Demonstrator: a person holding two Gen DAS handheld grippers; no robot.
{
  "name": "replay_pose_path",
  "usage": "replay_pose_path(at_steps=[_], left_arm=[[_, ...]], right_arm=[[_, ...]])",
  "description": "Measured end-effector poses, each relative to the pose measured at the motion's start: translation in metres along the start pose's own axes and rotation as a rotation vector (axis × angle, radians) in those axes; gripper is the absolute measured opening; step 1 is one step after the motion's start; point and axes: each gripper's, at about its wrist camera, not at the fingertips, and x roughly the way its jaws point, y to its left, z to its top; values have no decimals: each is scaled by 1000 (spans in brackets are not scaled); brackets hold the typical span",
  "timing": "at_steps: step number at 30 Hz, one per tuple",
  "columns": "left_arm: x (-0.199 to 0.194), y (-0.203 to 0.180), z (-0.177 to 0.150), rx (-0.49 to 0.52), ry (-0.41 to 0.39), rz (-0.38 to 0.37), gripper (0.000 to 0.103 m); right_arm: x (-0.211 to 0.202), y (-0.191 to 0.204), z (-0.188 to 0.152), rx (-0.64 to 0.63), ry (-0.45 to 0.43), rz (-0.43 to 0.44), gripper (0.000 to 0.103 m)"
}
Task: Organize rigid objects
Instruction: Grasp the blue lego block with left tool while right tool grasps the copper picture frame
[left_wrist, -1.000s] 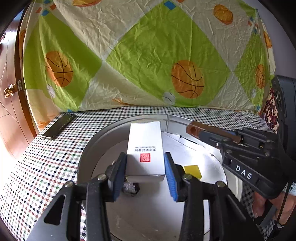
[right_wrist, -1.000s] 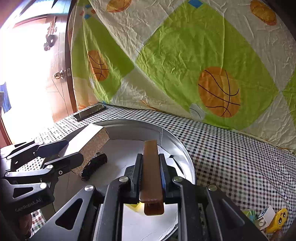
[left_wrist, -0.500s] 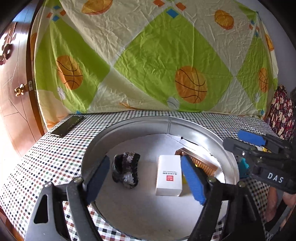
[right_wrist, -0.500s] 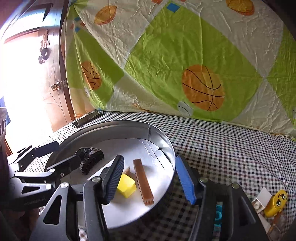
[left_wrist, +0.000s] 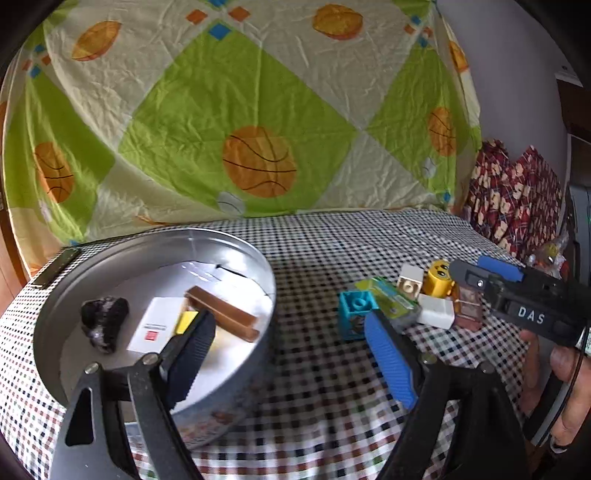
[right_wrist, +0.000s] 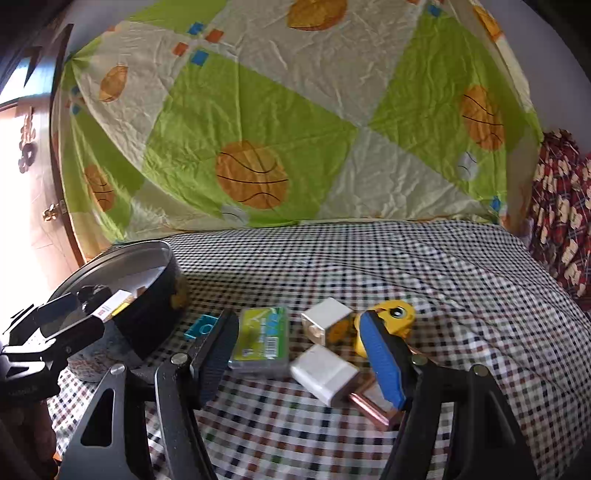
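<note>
A round metal tin (left_wrist: 263, 280) holds a black rock (left_wrist: 105, 321), a white box (left_wrist: 153, 328), a yellow block (left_wrist: 186, 316) and a brown bar (left_wrist: 221, 314). My left gripper (left_wrist: 288, 325) hangs over the cloth just right of the tin, jaws opening, nothing between them. To its right lie a teal block (left_wrist: 354, 306), a green box (right_wrist: 264, 338), a cream brick (right_wrist: 327, 321), a white block (right_wrist: 325, 373), a yellow figure (right_wrist: 391, 314) and a copper piece (right_wrist: 369, 404). My right gripper (right_wrist: 297, 325) hovers near this pile, jaws opening, gripping nothing.
A checked cloth (right_wrist: 369, 266) covers the table. A basketball-print sheet (left_wrist: 258, 162) hangs behind it. A dark phone (left_wrist: 55, 267) lies at the far left behind the tin. Red patterned fabric (left_wrist: 517, 199) sits at the right edge. A hand (left_wrist: 569, 380) holds the right gripper.
The left gripper let go of the white box and the right let go of the brown bar; both now lie in the tin. Both grippers opened and swung right toward the small items.
</note>
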Motion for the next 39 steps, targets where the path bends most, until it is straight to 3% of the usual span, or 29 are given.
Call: replay_pose_path(at_steps=[4,8,15,21,22,28,35,39], left_arm=[[19,-26,3,38,52,-18,83],[41,-41,9,48,104,-47,71],[78,-55,11,47,216,-84,56],[91,-54,12,31,267,-114,46],[91,-54,12,30,265,-115,46],[94,-51,14,15,265,-95,40],[100,-48,15,2,275,-81,40],[100,-47,15,-2,274,-102,36]], right_arm=[[3,-24,-1,73,29,-43,70],[11,-35,-1,73,83,-107,70],[19,-62,-5,164,154,-111,70],[41,-54,-9,117,267,-117,70],[48,-54,-10,113,309,-126,70],[51,-64,-16,162,345,-113,65],[60,-39,-18,24,397,-149,64],[58,-41,-17,30,389,-129,54]])
